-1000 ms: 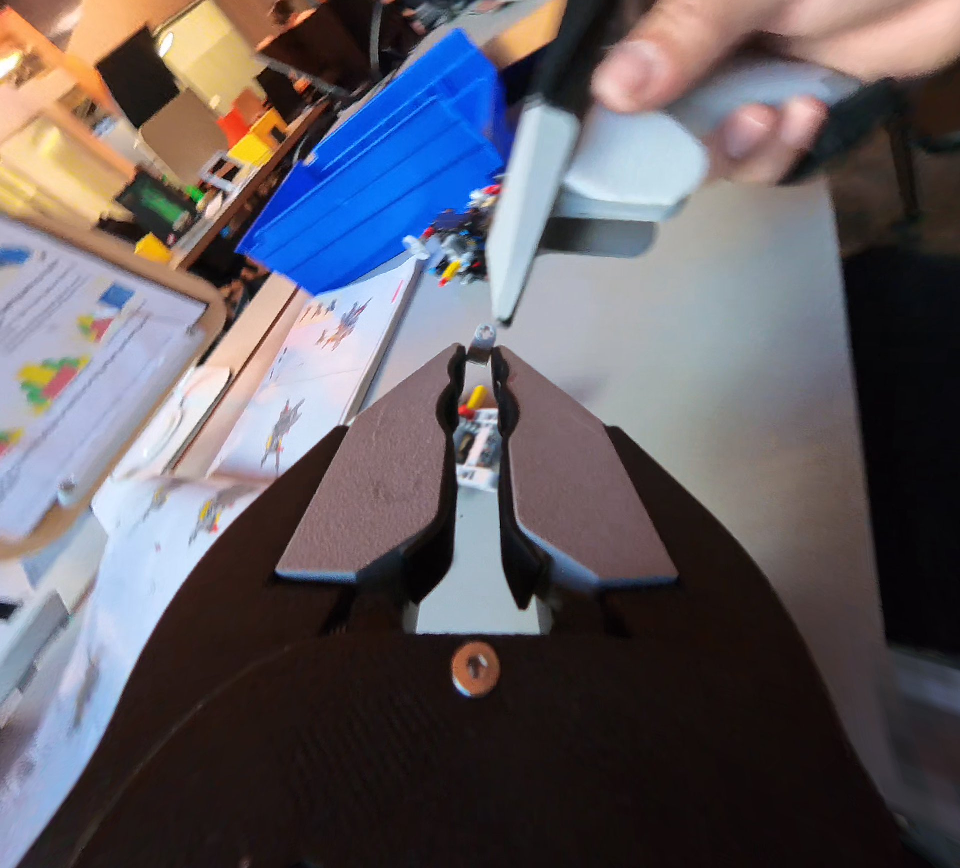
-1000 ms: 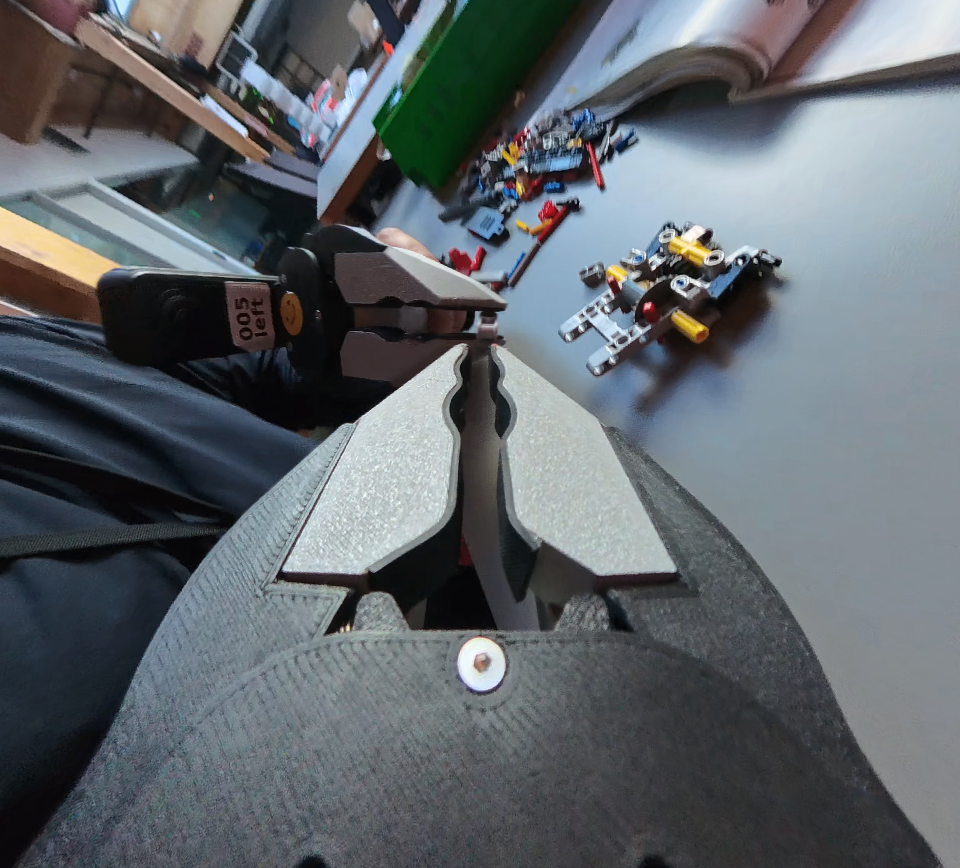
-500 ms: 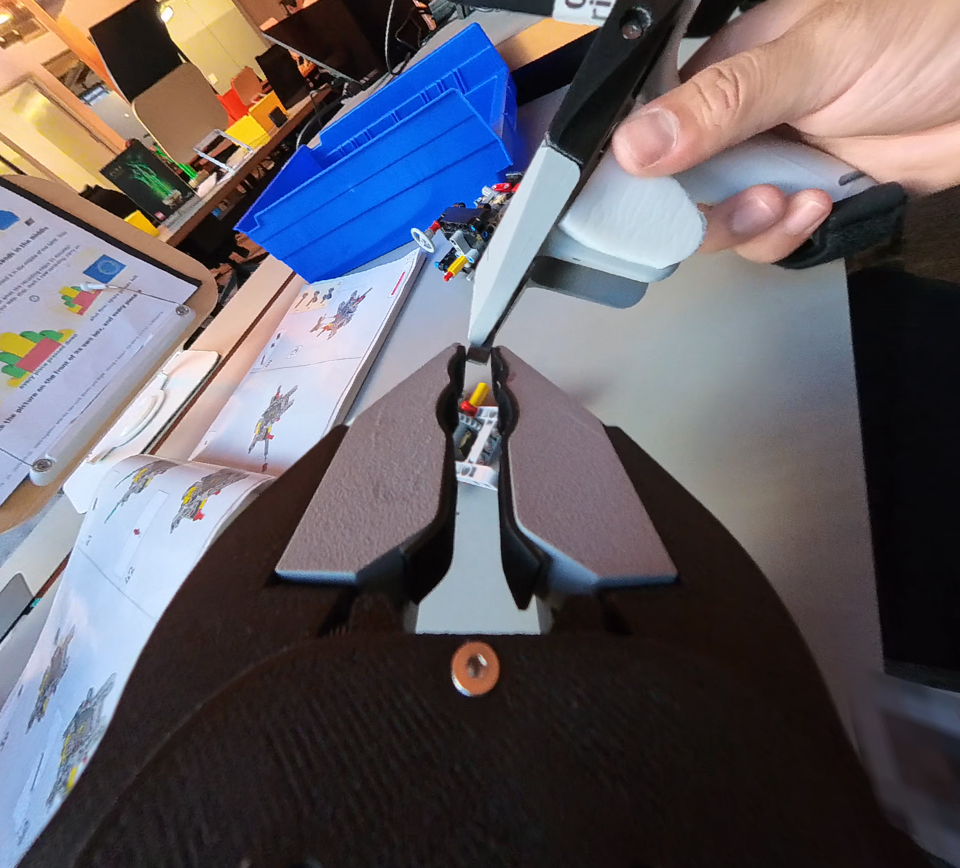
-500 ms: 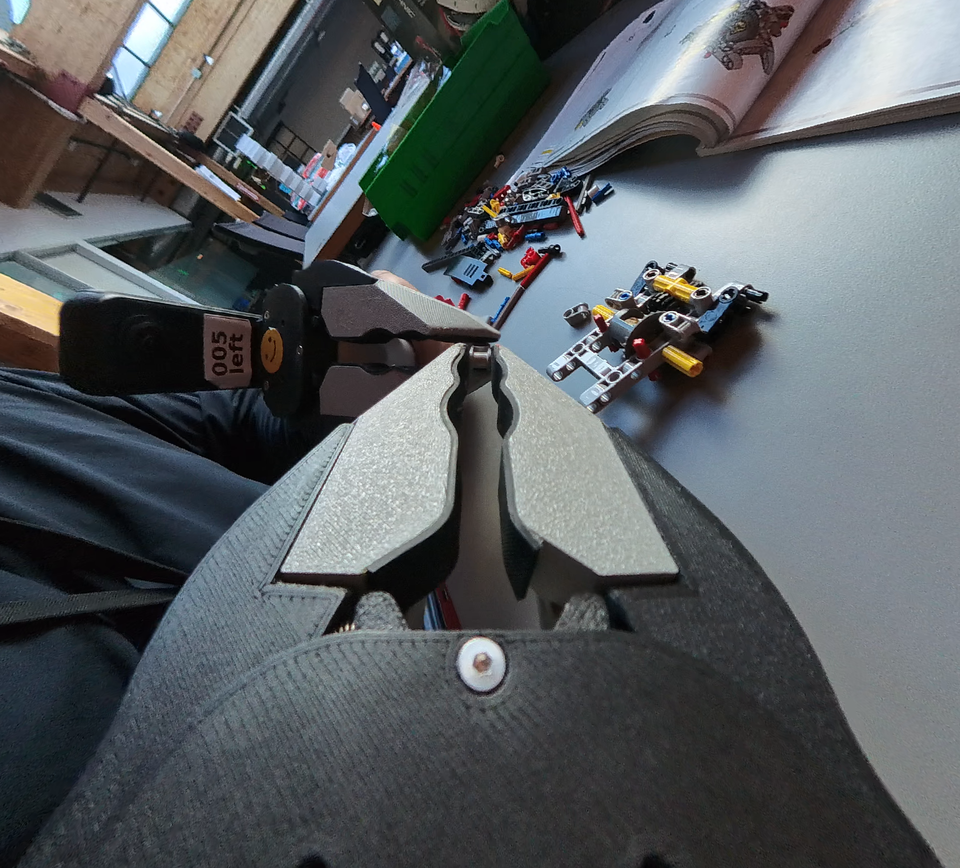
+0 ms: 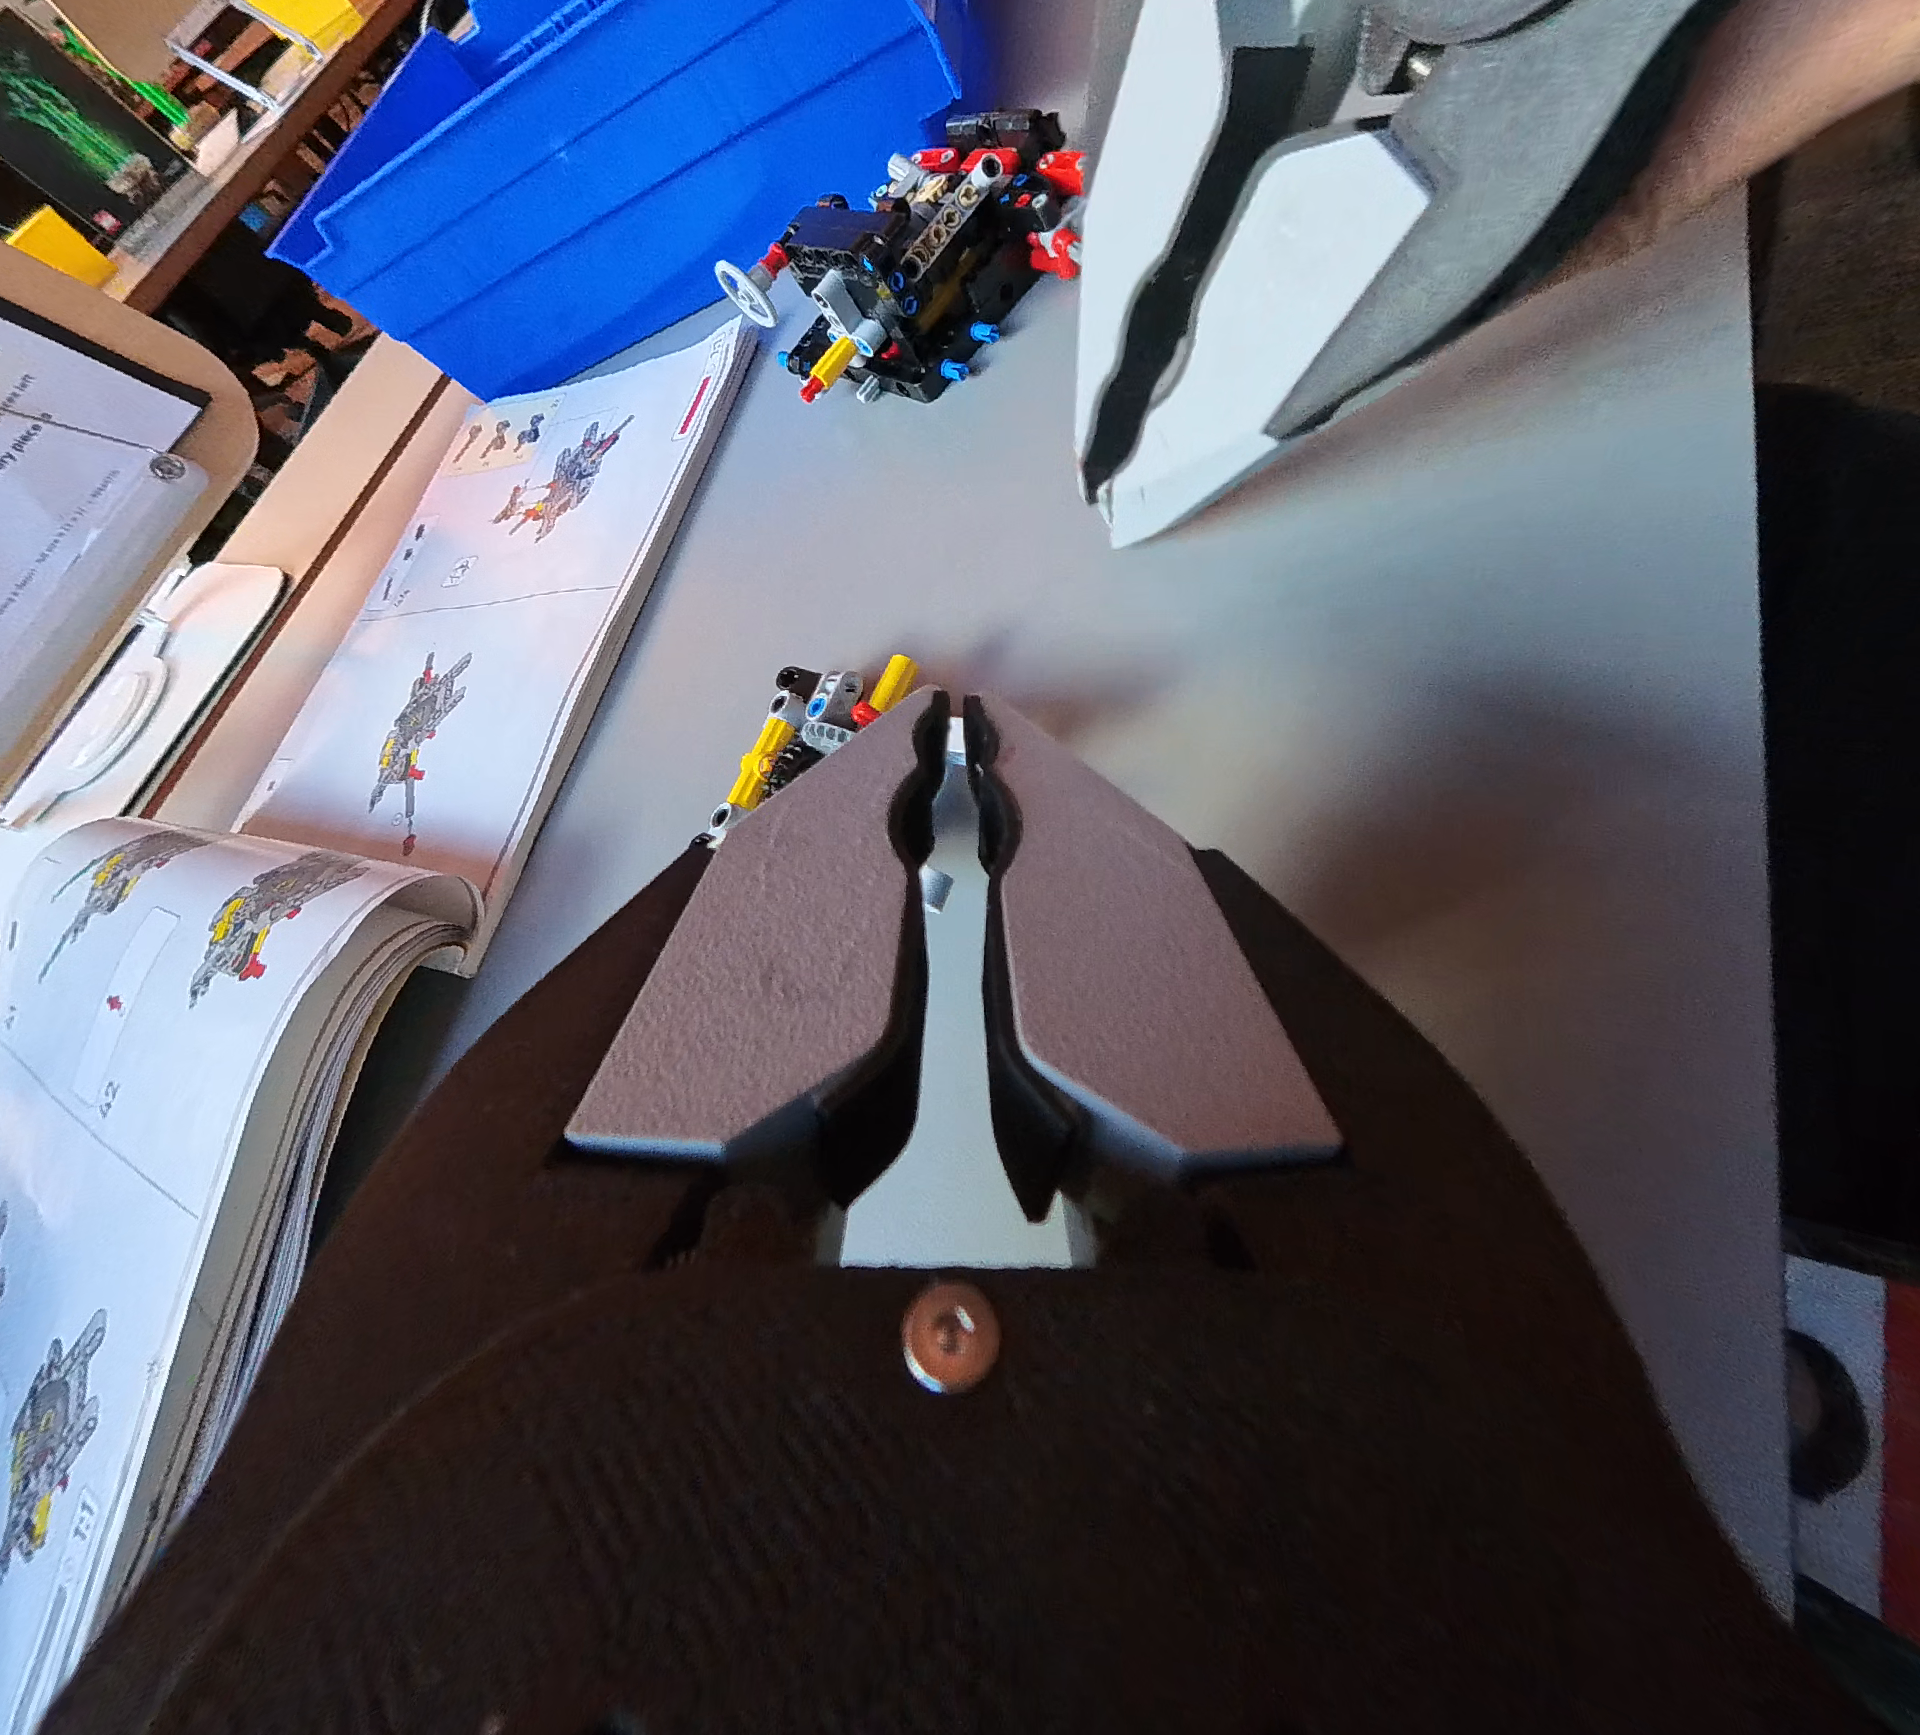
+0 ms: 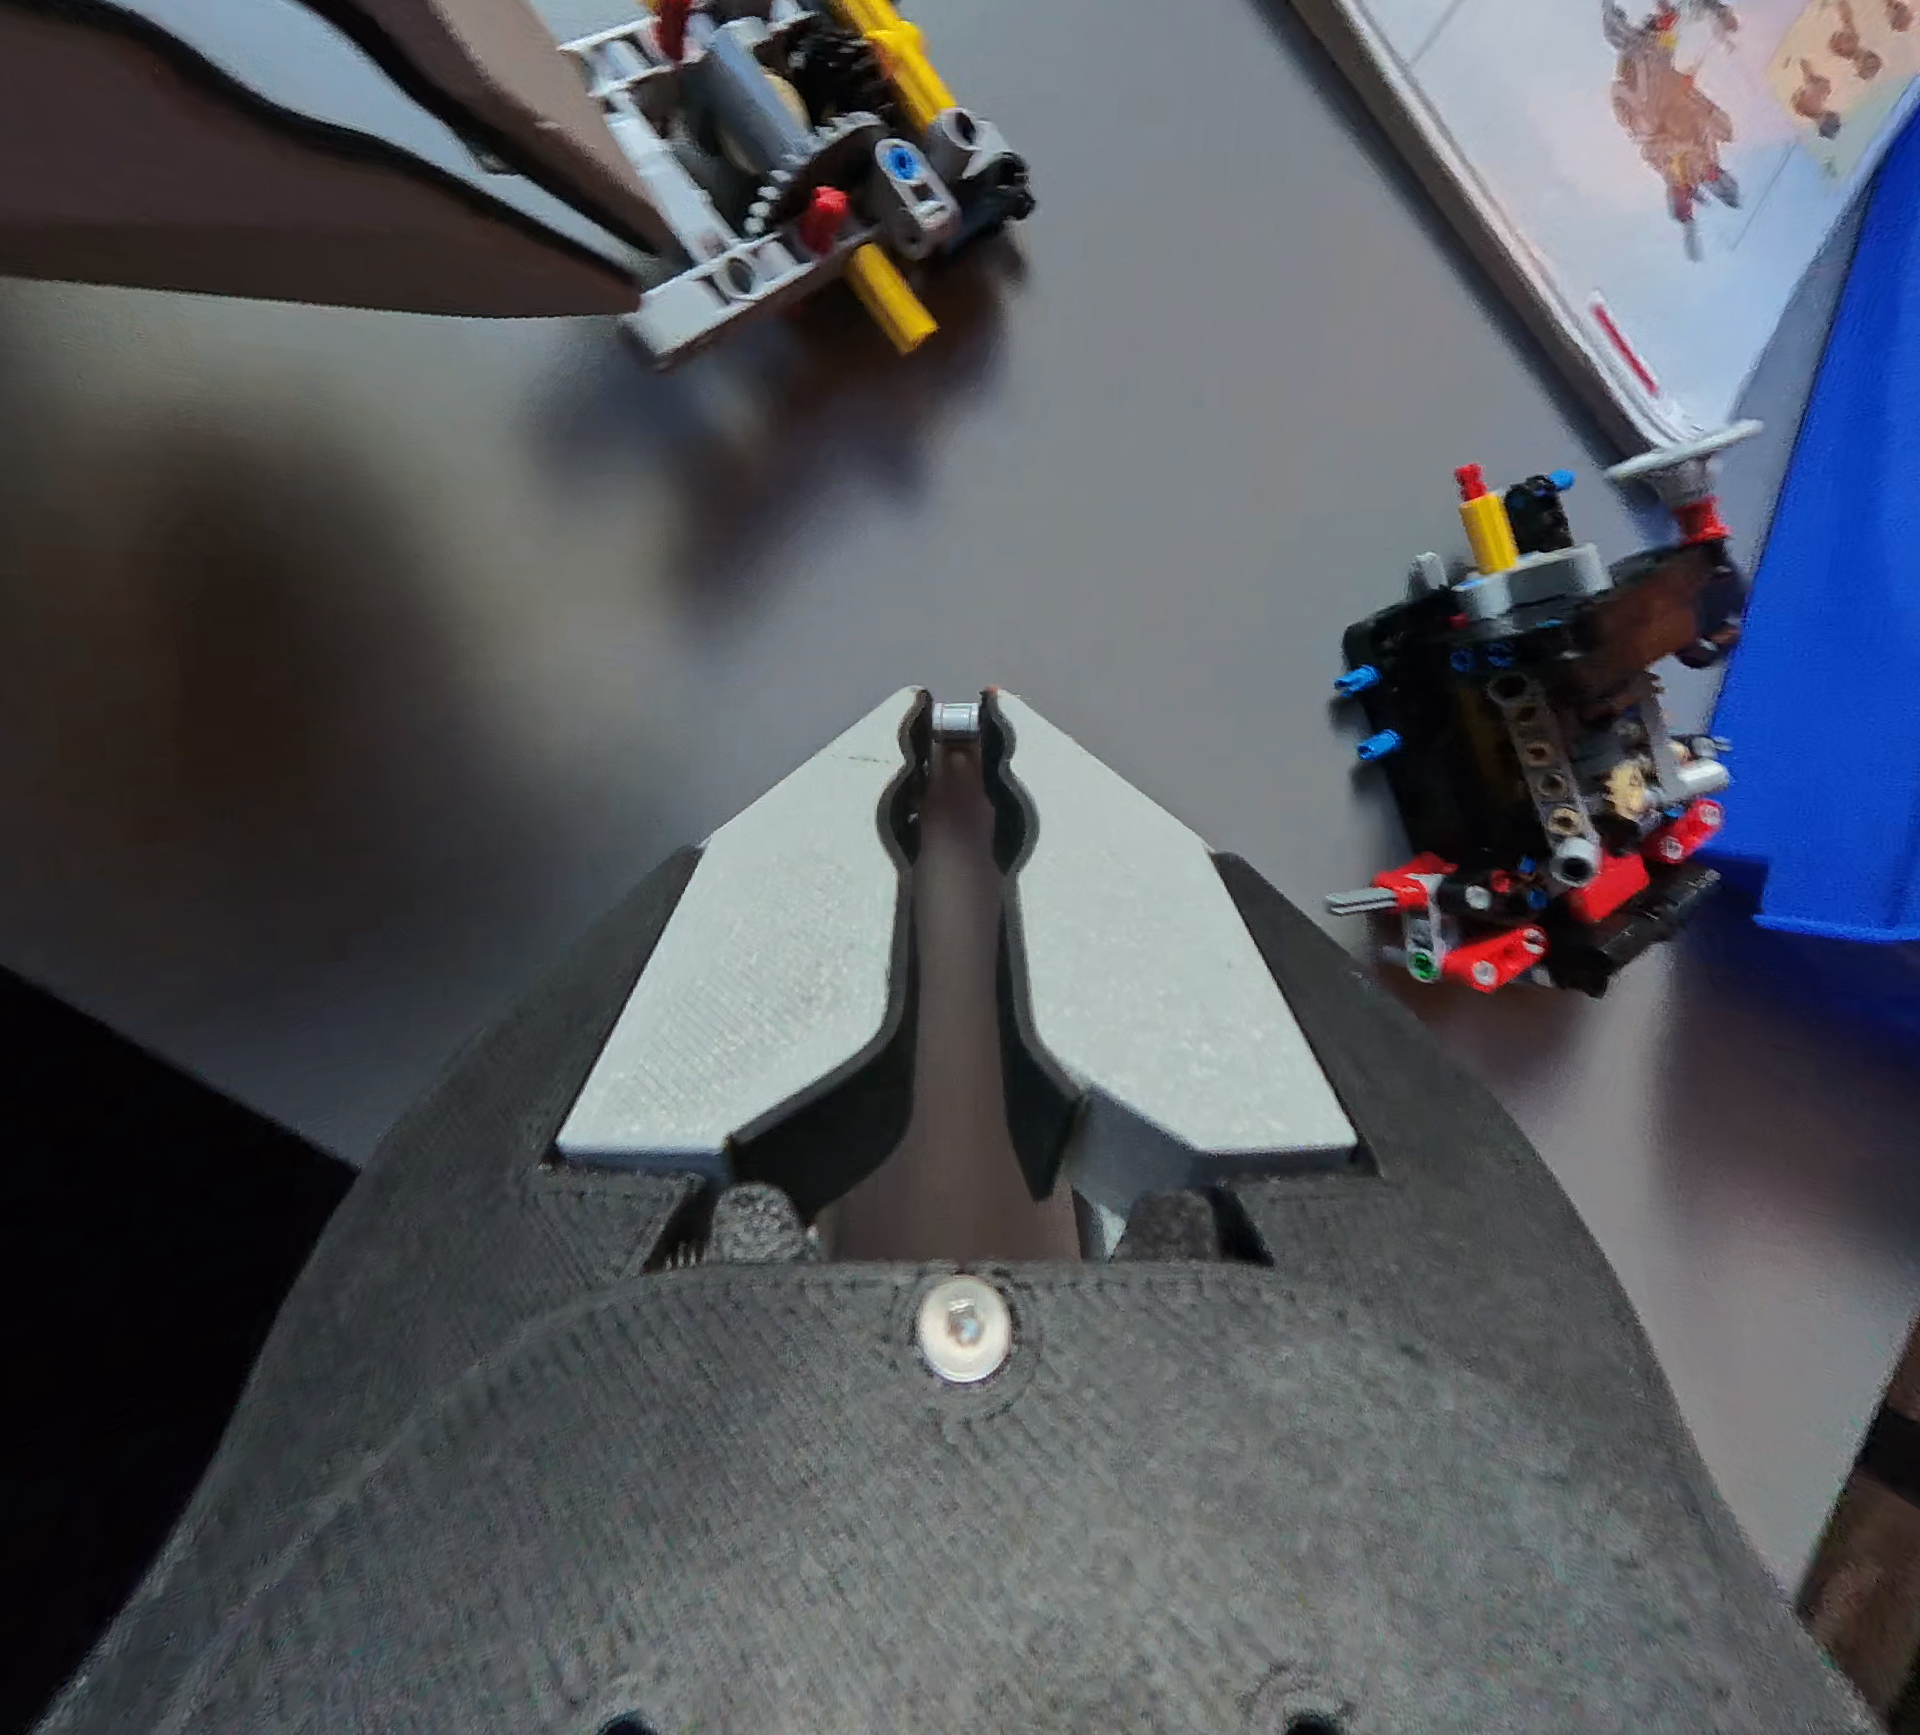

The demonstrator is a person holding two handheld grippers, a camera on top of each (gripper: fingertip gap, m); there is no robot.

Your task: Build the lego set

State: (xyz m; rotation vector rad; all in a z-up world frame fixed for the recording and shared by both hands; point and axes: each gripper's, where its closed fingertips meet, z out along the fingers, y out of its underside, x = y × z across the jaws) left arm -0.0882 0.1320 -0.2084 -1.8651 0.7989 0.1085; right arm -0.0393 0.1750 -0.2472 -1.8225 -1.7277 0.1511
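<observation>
The right gripper (image 6: 957, 717) is clenched on a small grey bush (image 6: 957, 717), pinched at the very tips. The pads press on its two ends, so its round side stays exposed and it hangs clear above the table (image 6: 1143, 438). A tip grip like this probably leaves the piece free to be seen and lined up, though there is little pad behind it if it twists.

The left gripper (image 5: 954, 709) has its fingers drawn together to a thin slit, and I cannot make out anything pinched there. Its tips sit low, just right of the small model (image 5: 821, 740), close enough to brace or nudge it. That model lies flat on its grey frame, its yellow pins pointing sideways.

The big model (image 6: 1538, 750) stands further right, just beside the bin (image 6: 1849, 542). The open booklet (image 5: 499, 646) lies along the table's left side, its pages facing up for reading.

The table between the two models is bare and gives both tools room. The table's right edge (image 5: 1756, 854) is close, and bin and booklet hem in the other sides.
</observation>
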